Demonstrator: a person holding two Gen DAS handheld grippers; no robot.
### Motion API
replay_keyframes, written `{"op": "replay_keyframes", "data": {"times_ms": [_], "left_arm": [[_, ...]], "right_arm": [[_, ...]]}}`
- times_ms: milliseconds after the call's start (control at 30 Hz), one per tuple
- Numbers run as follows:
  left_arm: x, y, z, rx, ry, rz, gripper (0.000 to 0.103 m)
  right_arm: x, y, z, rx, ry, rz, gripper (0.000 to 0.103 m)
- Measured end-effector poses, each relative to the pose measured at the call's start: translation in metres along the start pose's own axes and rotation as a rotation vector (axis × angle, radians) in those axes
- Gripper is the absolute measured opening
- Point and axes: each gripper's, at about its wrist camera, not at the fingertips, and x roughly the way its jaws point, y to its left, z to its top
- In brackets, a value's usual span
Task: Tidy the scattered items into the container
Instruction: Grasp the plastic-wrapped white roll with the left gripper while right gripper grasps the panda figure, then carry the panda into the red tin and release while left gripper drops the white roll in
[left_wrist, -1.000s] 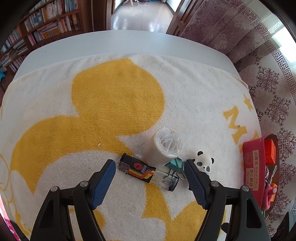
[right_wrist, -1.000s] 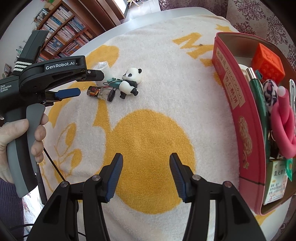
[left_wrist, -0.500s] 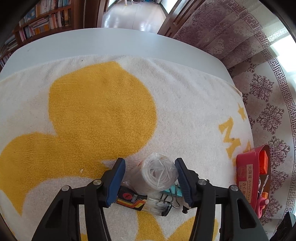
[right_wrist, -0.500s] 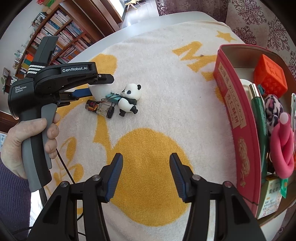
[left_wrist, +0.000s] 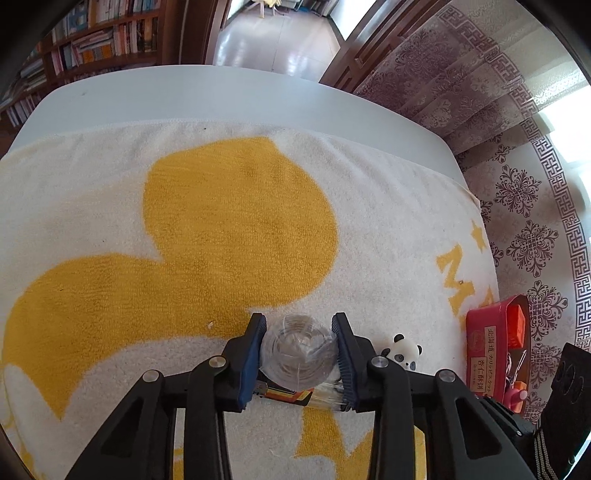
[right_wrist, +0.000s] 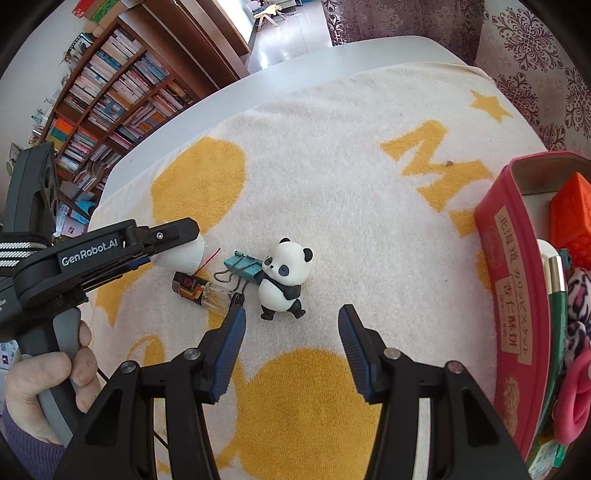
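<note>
since a second ago the left tool (left_wrist: 298, 345) has gone forward past the lighter (right_wrist: 195, 287) and narrowed around the clear wrapped roll (left_wrist: 299, 356); the right tool (right_wrist: 290, 328) has slid across the towel (left_wrist: 236, 218) toward the panda figurine (right_wrist: 282, 282).

the left tool's jaws are closing, with the roll between them and the blue pads (left_wrist: 252, 354) at both of its sides, so the grip looks just about made; whether they press firmly yet is hard to tell. the tool points steeply down, probably so it can take the roll by its sides.

the right tool is released, jaws wide with nothing between them, hovering just short of the panda, which stands touching the teal binder clip (right_wrist: 242, 266). the wide gap suits the figurine's round body.

the red tin (right_wrist: 509, 295) sits at the towel's right edge, already holding an orange cube (right_wrist: 571, 206), a green pen and a pink piece. roll, lighter, clip and panda are not yet inside, clustered toward the surface's (left_wrist: 221, 92) near side.
</note>
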Motion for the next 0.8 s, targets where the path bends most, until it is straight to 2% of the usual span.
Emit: {"op": "replay_keyframes", "data": {"times_ms": [233, 300, 333, 367, 433, 600, 800], "left_arm": [[0.004, 0.008, -0.001, -0.034, 0.014, 0.002, 0.038], [0.011, 0.007, 0.000, -0.032, 0.022, 0.011, 0.038], [0.013, 0.007, 0.000, -0.033, 0.027, 0.012, 0.038], [0.016, 0.007, 0.000, -0.037, 0.035, 0.014, 0.038], [0.020, 0.006, 0.000, -0.043, 0.044, 0.018, 0.039], [0.015, 0.002, -0.005, -0.038, 0.031, 0.036, 0.038], [-0.007, 0.002, -0.012, -0.068, -0.009, 0.041, 0.038]], "right_arm": [[0.028, 0.010, 0.014, -0.058, 0.024, -0.084, 0.056], [0.031, 0.015, 0.015, -0.099, 0.009, -0.116, 0.054], [0.032, 0.017, 0.014, -0.115, 0.006, -0.123, 0.049], [0.031, 0.018, 0.013, -0.122, 0.009, -0.118, 0.042], [0.030, 0.017, 0.009, -0.126, 0.021, -0.121, 0.035], [0.013, 0.003, -0.011, -0.100, 0.023, -0.105, 0.035], [-0.018, -0.016, -0.033, -0.057, -0.004, -0.069, 0.035]]}}
